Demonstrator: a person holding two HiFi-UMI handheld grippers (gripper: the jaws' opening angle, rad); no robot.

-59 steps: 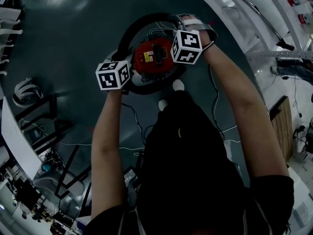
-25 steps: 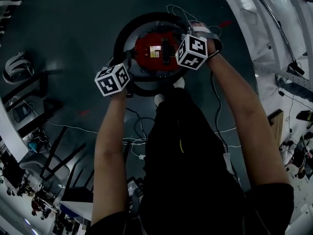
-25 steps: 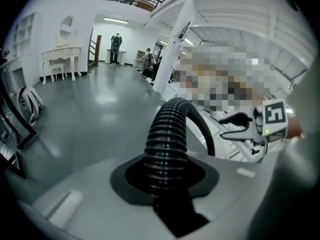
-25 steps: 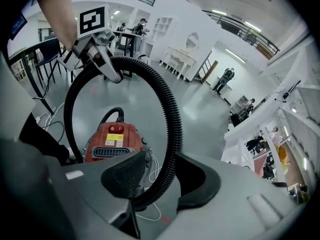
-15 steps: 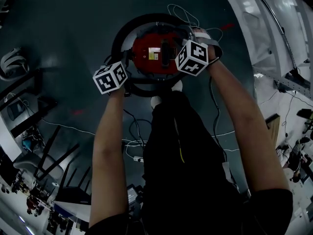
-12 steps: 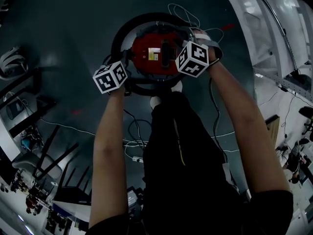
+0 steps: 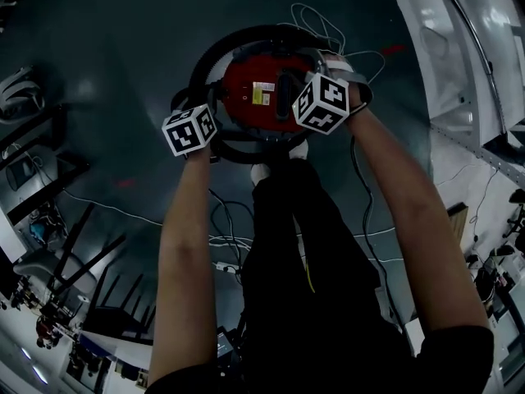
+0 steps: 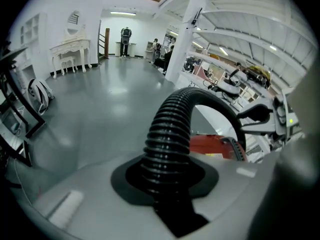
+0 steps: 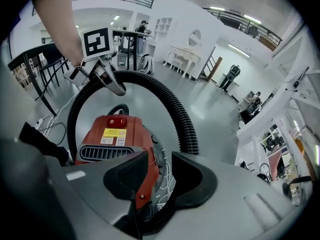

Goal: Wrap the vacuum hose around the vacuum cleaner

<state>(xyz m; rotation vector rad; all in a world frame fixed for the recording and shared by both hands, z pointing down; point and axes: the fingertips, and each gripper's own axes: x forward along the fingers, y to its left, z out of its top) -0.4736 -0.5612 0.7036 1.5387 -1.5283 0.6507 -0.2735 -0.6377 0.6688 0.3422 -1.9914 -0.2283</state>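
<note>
The red vacuum cleaner stands on the dark floor, with the black ribbed hose looped round its far and left sides. At the vacuum's left, my left gripper is shut on the hose, which rises from the pads and arches over to the right. My right gripper is at the vacuum's right side. Its jaws stand apart, and the vacuum shows through the gap. A stretch of hose shows low in that gap, with neither pad pressing on it. The left gripper also shows holding the loop.
Thin white cables lie beyond the vacuum, and more wires trail on the floor by the person's shoes. Black frames stand at the left. White structures run along the right. A white dressing table stands far off.
Both grippers stay at the vacuum's sides with the hose loop unchanged. The right gripper has dropped slightly against the vacuum, and the head view has shifted a little.
</note>
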